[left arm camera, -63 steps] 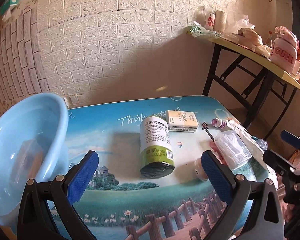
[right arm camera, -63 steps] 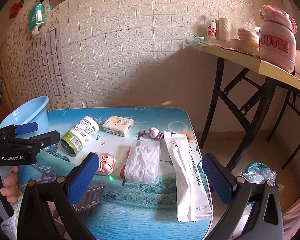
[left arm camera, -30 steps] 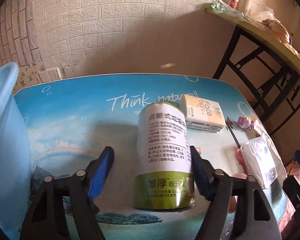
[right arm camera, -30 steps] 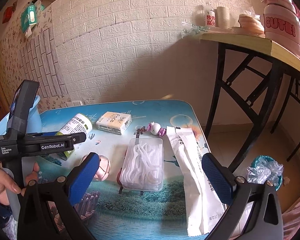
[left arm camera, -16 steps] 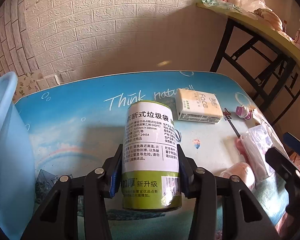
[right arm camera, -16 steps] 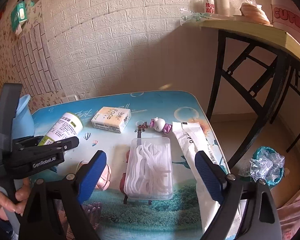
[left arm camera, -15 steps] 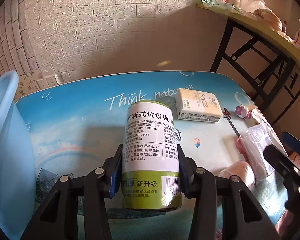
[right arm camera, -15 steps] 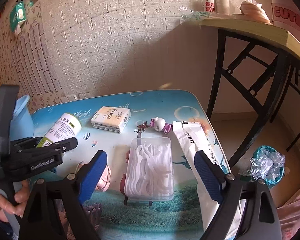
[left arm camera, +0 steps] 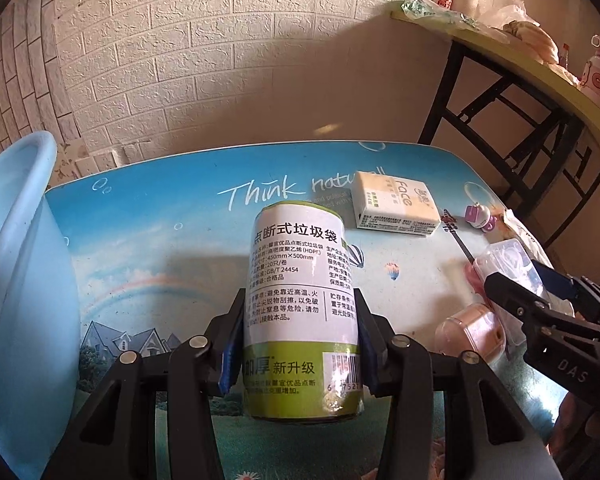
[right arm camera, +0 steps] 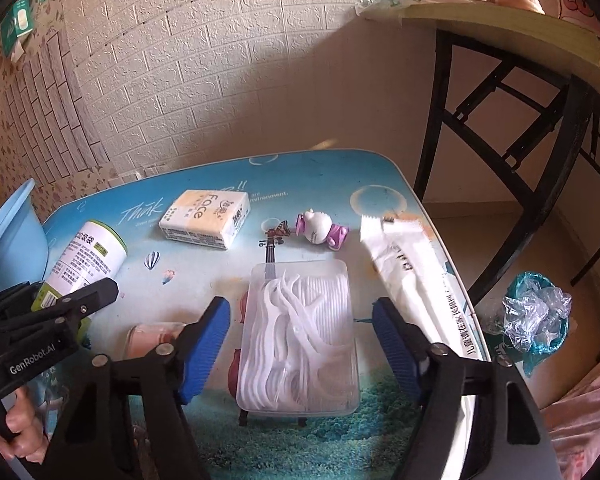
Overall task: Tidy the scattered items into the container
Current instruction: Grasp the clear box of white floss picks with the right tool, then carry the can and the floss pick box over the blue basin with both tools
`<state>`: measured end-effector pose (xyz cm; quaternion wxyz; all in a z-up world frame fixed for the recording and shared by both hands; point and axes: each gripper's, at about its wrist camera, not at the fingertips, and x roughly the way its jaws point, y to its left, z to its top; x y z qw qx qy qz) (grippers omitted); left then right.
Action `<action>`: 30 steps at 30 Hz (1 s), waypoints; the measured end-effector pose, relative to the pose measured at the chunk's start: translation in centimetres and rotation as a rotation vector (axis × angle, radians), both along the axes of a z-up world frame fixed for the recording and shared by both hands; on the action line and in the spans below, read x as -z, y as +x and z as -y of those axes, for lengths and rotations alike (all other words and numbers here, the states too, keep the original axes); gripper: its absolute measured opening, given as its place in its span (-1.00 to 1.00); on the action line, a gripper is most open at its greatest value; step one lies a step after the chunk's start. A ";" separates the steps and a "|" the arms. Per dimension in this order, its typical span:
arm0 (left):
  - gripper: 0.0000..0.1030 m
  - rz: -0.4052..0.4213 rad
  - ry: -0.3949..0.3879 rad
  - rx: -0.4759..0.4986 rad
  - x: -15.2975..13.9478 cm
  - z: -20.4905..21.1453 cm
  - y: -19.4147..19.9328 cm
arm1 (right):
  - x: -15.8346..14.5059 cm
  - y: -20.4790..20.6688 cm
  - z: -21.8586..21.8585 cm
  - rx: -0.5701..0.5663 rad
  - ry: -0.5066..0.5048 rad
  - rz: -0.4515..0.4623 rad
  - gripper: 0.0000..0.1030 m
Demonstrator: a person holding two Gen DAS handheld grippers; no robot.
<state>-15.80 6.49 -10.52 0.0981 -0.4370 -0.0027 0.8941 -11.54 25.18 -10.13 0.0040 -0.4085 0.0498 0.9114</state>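
My left gripper (left arm camera: 298,344) is shut on a green-and-white roll of rubbish bags (left arm camera: 300,280), its blue pads pressing on both sides, low over the printed table (left arm camera: 160,240). The light-blue basin (left arm camera: 16,260) stands just to its left. In the right wrist view my right gripper (right arm camera: 300,344) straddles a clear box of white floss picks (right arm camera: 300,320). Its jaws are closing, with a small gap still showing on each side of the box. The left gripper with the roll (right arm camera: 84,264) shows at that view's left edge, held by a hand.
Loose on the table lie a tissue pack (right arm camera: 206,218), a pink-and-white toy (right arm camera: 320,230), a long white packet (right arm camera: 416,284), a small guitar charm (right arm camera: 272,248) and a pink round case (right arm camera: 152,334). A yellow-topped table (right arm camera: 500,28) and a bin bag (right arm camera: 536,320) are to the right.
The left jaws closed onto the roll and now hold it. The right gripper came forward and down over the floss box, and its jaws narrowed around it.
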 end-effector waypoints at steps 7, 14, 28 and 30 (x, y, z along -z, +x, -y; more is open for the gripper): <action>-0.13 0.007 0.002 -0.005 0.1 0.1 -0.1 | 0.3 0.1 0.4 -0.024 0.004 0.017 0.10; -0.13 -0.007 0.006 -0.003 -0.2 -0.1 0.2 | 0.1 0.2 0.1 -0.029 0.004 0.007 0.08; -0.13 -0.065 0.031 0.015 -2.8 -0.1 2.3 | -2.7 2.5 0.6 -0.034 0.001 -0.064 0.07; -0.13 -0.073 0.034 0.014 -3.3 0.0 2.7 | -3.0 2.7 0.4 -0.034 0.001 -0.072 0.07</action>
